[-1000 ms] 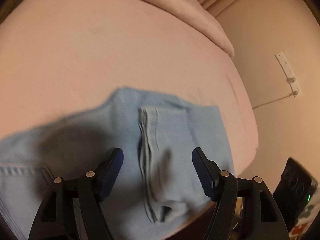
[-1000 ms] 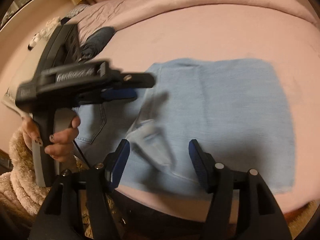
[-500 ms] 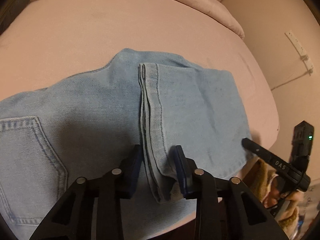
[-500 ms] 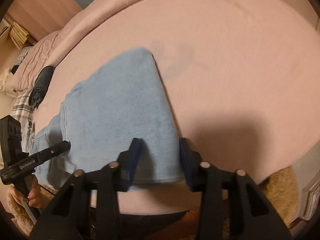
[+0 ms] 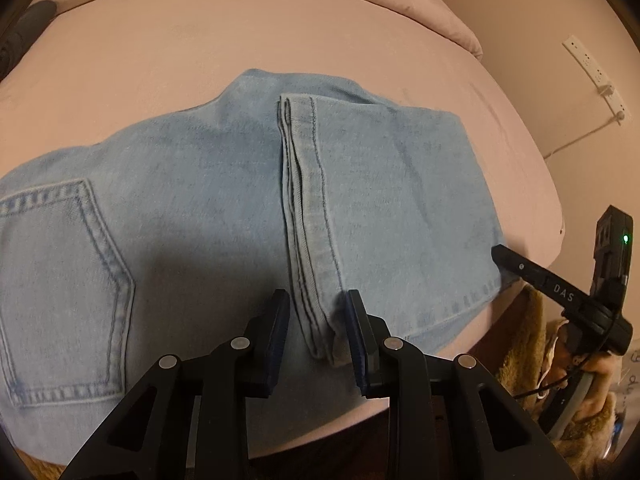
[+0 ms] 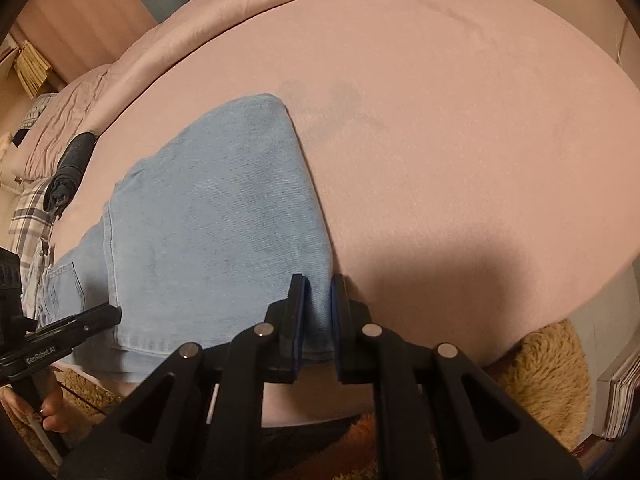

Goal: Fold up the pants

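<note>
Light-blue denim jeans [image 5: 224,200] are lying flat on the pink bed sheet [image 5: 200,60], near its front edge.

Left wrist view: the jeans are running left to right across the frame, long axis crosswise to the fingers. The back pocket [image 5: 60,292] and seat are sitting at far left; the leg hems [image 5: 308,220] are lying doubled back over the middle, their stitched edge running away from the camera. The left gripper [image 5: 316,320] is straddling the near end of those hems, jaws narrowed to either side of them; whether the pads are already pinching is not clear. The right gripper [image 5: 560,292] is reaching in from the right at the near corner of the fold.

Right wrist view: the right gripper [image 6: 318,312] is sitting at the near right corner, jaws drawn close about the folded edge [image 6: 316,216]; it looks clamped on cloth. The jeans are stretching off to the left, toward the left gripper [image 6: 60,330].

Judgement: the next fold likely carries the right end leftward, toward the pocket; the right hand is nearer that end.
</note>
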Action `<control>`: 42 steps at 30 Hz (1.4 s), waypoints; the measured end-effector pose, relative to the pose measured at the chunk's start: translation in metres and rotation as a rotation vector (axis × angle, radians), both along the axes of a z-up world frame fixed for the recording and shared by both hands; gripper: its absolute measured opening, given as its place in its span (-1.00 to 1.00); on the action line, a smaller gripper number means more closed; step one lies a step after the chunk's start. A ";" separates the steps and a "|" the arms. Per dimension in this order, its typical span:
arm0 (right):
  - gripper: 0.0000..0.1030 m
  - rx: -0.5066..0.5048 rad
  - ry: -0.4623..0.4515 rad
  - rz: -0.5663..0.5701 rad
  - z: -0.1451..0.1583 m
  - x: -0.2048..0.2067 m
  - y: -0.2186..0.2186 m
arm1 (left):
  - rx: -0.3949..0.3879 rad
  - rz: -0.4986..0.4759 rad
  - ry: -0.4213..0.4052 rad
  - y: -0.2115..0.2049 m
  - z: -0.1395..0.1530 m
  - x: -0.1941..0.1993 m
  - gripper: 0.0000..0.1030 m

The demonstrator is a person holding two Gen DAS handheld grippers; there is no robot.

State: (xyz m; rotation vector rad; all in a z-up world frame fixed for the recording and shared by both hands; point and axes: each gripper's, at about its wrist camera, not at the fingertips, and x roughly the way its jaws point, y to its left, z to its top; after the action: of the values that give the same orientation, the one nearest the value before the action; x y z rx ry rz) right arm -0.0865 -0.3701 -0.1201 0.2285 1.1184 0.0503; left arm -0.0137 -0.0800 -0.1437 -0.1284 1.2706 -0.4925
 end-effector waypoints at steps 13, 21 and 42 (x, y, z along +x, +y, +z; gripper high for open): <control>-0.59 -0.007 -0.063 0.112 0.049 0.086 0.042 | 0.003 0.027 -0.017 -0.002 -0.002 -0.008 -0.46; -0.65 -0.024 0.053 0.116 -0.003 0.147 0.063 | 0.007 0.045 -0.023 -0.006 -0.005 -0.012 -0.46; -0.82 0.047 0.050 0.054 0.001 -0.007 0.018 | 0.008 0.039 0.051 -0.002 0.003 -0.004 -0.46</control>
State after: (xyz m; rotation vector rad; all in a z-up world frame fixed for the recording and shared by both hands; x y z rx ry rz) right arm -0.0940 -0.3517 -0.1191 0.2423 1.1736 0.1198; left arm -0.0181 -0.0821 -0.1404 -0.1594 1.3171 -0.4527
